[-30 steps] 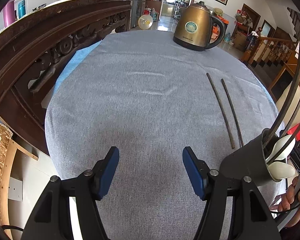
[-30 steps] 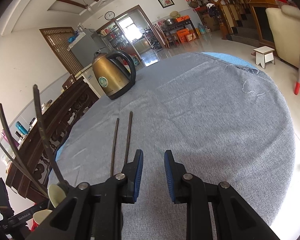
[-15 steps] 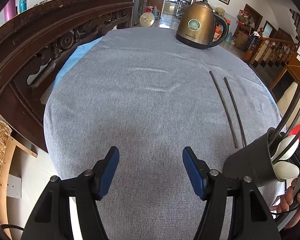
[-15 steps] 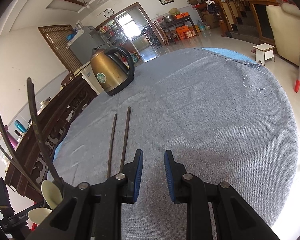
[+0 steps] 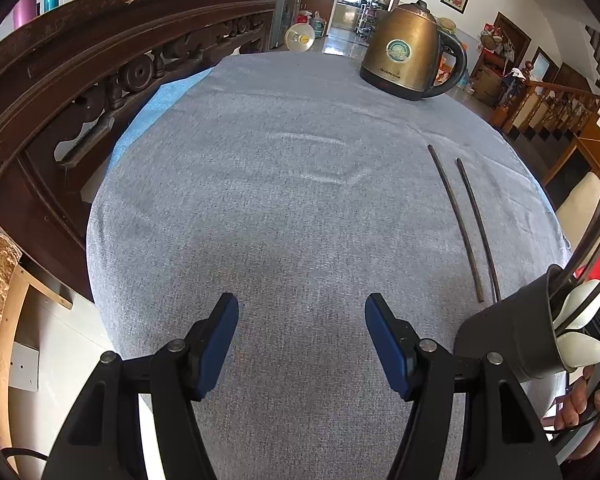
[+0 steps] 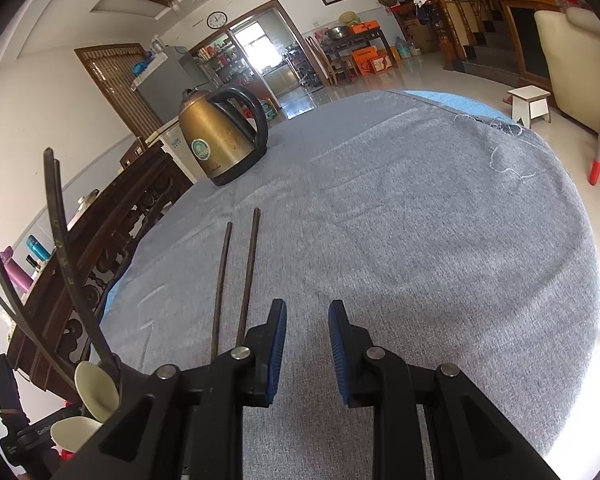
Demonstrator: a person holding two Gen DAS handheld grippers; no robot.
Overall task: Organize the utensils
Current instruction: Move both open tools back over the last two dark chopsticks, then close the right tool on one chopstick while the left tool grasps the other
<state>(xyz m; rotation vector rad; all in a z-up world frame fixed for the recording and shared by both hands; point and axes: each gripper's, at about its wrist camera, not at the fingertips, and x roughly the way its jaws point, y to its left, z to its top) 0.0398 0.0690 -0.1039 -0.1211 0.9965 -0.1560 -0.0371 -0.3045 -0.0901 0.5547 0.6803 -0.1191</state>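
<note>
We see the round counter [image 5: 300,200] under its grey cloth, with the brass kettle [image 5: 410,54] standing at its far edge as our landmark. A carved dark wooden rail [image 5: 100,64] runs along the counter's left side, level with the kettle and nearer.

Nearer to us than the kettle, and to its right in the left wrist view, two dark chopsticks [image 5: 458,220] lie side by side on the cloth, almost parallel, close but apart. Their near ends reach a grey utensil holder [image 5: 512,336] (tilted, with pale spoons [image 5: 580,316] and more dark sticks in it).

The left gripper [image 5: 302,330] hovers with jaws spread wide and nothing in them; the chopsticks lie well to their right. The right gripper [image 6: 307,350] has jaws parted by a narrow gap, also bare, and the chopsticks [image 6: 236,284] lie just left of its left jaw, pointing toward the kettle [image 6: 220,140].
</note>
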